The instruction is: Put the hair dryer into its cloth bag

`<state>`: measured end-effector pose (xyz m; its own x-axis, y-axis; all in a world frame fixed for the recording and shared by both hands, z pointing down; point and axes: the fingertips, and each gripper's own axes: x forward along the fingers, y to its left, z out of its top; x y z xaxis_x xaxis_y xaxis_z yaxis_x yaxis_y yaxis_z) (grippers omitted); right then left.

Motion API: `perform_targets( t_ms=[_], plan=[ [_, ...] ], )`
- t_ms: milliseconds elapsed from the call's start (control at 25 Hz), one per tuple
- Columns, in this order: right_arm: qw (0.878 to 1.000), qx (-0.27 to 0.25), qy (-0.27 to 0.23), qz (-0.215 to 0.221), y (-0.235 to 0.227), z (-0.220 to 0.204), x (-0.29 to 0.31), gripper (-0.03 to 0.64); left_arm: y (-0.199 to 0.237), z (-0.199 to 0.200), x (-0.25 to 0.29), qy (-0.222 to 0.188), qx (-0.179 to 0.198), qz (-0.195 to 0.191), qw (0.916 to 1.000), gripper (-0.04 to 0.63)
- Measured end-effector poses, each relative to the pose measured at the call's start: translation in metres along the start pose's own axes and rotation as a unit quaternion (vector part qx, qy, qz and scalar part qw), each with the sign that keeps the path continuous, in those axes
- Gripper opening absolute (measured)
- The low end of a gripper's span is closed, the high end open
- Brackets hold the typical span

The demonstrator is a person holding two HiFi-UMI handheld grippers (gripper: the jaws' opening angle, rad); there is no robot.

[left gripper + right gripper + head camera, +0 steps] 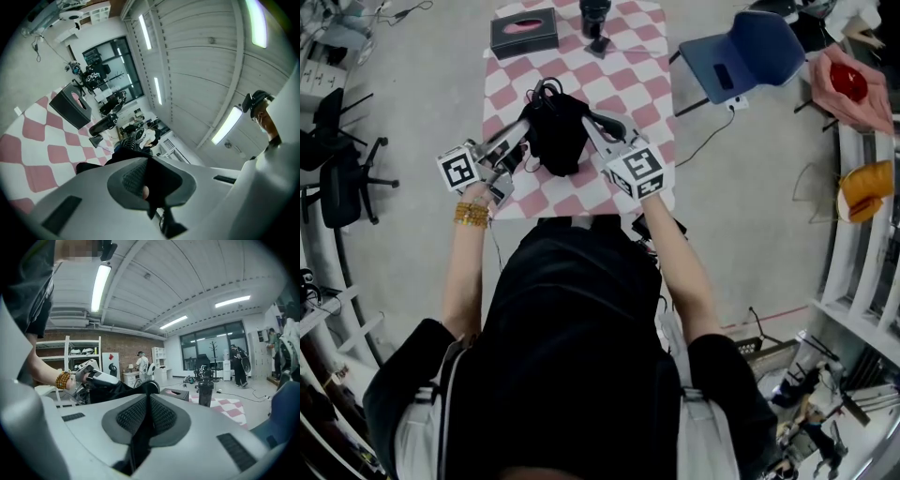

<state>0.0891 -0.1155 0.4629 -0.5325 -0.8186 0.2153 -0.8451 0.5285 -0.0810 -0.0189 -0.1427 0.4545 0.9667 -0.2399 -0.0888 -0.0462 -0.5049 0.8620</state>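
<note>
The left tool [147,171] is pressed almost together, pinching a fold of the bag [555,141] between its pads. The right tool [147,408] is the same: its pads [131,416] meet on a thin seam of black cloth. Each grips one side of the bag, which hangs between them, lifted clear of the surface [628,94], near the edge closest to the person.

Both tools are smooth grey plastic. Their pads are dark rubber with a fine ribbed grid, and each tool carries a white cube with black square markers. The bag is soft, matte black cloth, crumpled and bulging. Thin loops of black cord [544,90] stick out at its far end. In the left gripper view a round, ridged dark part [135,136] shows just past the cloth there. I cannot tell for sure whether that is the hair dryer, and the dryer itself cannot be made out plainly.

The bag's long axis runs away from the person, with the corded end pointing toward the far side of the surface.

The surface wears a pink-and-white checked cloth. At its far end stand a flat black box [523,31] with a pink oval opening and an upright black cylinder [595,17].
</note>
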Motion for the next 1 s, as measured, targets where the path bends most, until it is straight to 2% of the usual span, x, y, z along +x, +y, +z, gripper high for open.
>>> perform_targets(
  t_ms=[40,120,240,440,560,600,680,840,1000],
  plan=[
    [1.000,0.008,-0.013,0.000,0.000,0.004,0.001,0.034,-0.002,0.001,0.004,0.002,0.026,0.009,0.9996,0.031],
    [0.999,0.018,-0.034,-0.008,-0.002,0.010,0.004,0.034,-0.006,0.005,0.012,0.005,0.107,0.035,0.9936,0.031],
    [0.998,0.020,-0.045,-0.035,-0.005,0.017,0.010,0.034,-0.012,0.008,0.023,0.000,0.210,0.078,0.9746,0.031],
    [0.995,0.005,-0.044,-0.088,-0.013,0.020,0.020,0.034,-0.012,0.013,0.037,-0.014,0.300,0.129,0.9452,0.031],
    [0.995,0.004,-0.031,-0.098,-0.012,0.011,0.029,0.034,-0.004,0.007,0.044,-0.001,0.354,0.159,0.9214,0.031],
    [0.995,0.005,-0.023,-0.098,-0.013,0.004,0.033,0.034,0.000,0.005,0.047,0.006,0.365,0.166,0.9159,0.031],
    [0.995,0.004,-0.007,-0.098,-0.017,-0.008,0.042,0.034,0.007,0.000,0.056,0.015,0.368,0.170,0.9139,0.031],
    [0.995,-0.007,0.011,-0.098,-0.026,-0.014,0.044,0.034,0.007,-0.016,0.084,0.032,0.373,0.147,0.9154,0.031],
    [0.990,0.008,0.033,-0.135,-0.053,-0.035,0.017,0.034,0.006,-0.041,0.119,0.055,0.367,0.122,0.9205,0.031]
  ],
)
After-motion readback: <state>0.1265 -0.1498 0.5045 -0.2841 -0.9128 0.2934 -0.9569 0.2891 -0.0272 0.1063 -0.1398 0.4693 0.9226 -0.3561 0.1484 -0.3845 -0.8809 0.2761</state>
